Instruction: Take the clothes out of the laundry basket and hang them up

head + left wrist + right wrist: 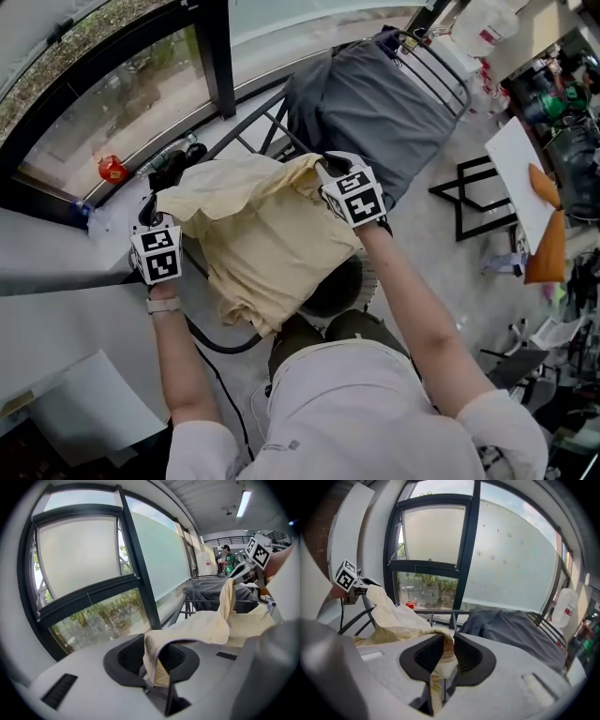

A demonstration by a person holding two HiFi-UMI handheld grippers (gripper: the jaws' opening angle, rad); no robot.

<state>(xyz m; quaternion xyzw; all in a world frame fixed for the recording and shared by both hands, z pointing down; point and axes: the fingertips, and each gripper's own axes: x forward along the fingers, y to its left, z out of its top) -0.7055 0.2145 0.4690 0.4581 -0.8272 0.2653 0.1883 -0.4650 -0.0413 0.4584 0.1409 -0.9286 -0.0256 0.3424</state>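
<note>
Left gripper [150, 214], right gripper [328, 172] pinch yellow garment [262, 244]; grey garment [375, 103] on rack [246, 124].

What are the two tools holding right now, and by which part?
Both hold the pale yellow cloth garment, spread between them. The left tool pinches one end of its top edge, the right tool the other end.

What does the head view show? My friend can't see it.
Seen from above, a person holds a pale yellow garment spread between a left hand-held gripper and a right hand-held gripper. Beyond it, a grey garment lies over a black drying rack by a window.
</note>
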